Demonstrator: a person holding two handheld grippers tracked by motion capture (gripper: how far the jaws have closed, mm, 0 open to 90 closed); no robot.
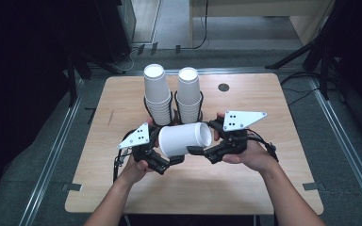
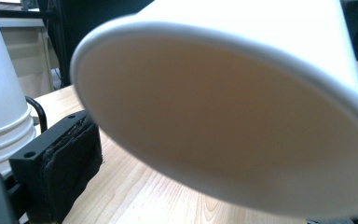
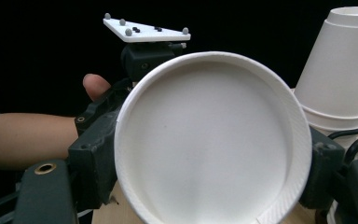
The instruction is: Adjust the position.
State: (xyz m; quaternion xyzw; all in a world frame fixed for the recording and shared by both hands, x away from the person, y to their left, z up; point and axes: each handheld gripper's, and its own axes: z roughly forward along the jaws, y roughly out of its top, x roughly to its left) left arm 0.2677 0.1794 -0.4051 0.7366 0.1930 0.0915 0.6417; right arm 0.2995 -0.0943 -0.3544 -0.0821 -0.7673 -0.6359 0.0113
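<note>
The cup (image 1: 185, 139) held at the middle is plain white, unpatterned. Two cup stacks (image 1: 157, 92) at twelve o'clock are white too, in black wire holders (image 1: 147, 104). Each tool (image 1: 169, 160) is black, topped by a pale grey plate (image 1: 241, 119) with dark dots. The counter (image 1: 245, 188) shows light wood grain.

Your cup (image 2: 223, 107) blurs at close range in the left gripper view, its far side cut off by the frame. In the right gripper view its rim (image 3: 214, 140) hides your jaws; the stack (image 3: 345, 70) runs off-frame.
</note>
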